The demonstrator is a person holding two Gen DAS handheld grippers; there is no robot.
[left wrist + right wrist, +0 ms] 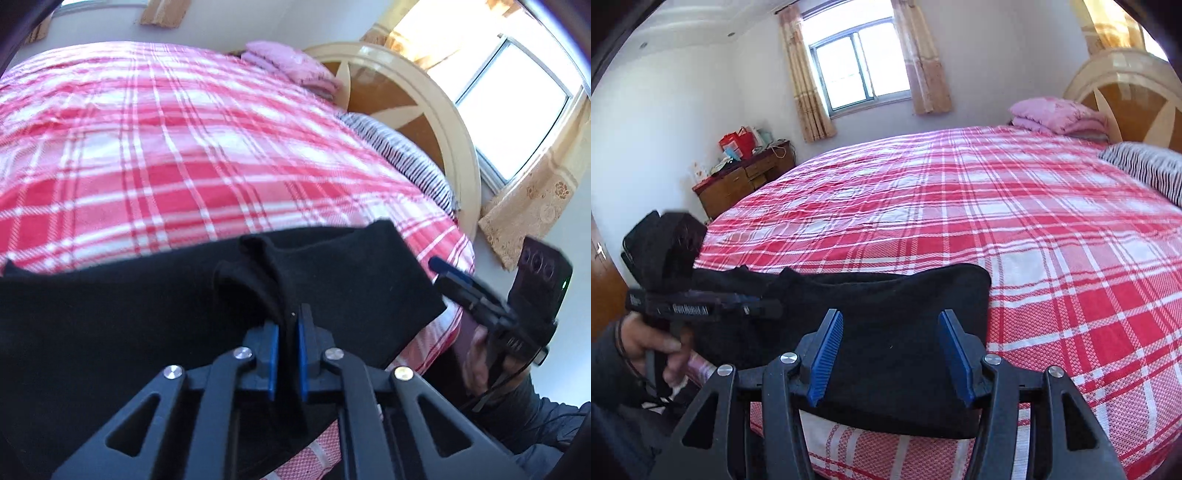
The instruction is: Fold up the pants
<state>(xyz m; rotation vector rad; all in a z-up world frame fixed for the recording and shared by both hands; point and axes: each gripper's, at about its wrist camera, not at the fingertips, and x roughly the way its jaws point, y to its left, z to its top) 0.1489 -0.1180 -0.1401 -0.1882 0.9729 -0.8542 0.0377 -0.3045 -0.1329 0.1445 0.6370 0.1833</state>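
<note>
While the black soft-fabric pants (pixel 147 314) lie folded along the near edge of the red-and-white plaid bedspread (pixel 166 147), we see the left gripper (pixel 288 332) clamped on a raised pinch of that dark cloth, its blue pads nearly together with the fabric bunched up between them. The right gripper (pixel 890 350) hovers over the squared-off end of the pants, its blue ribbed fingers (pixel 825 354) standing apart with nothing pressed between them, the cloth lying beneath. In the right wrist view we also catch a hand (pixel 653 347) gripping the left tool's handle. Farther up the bed, a folded pink quilt (pixel 1056 114) and a black-and-white striped pillow (pixel 1145 166) rest against the cream, rounded wooden headboard (pixel 1126 85).
</note>
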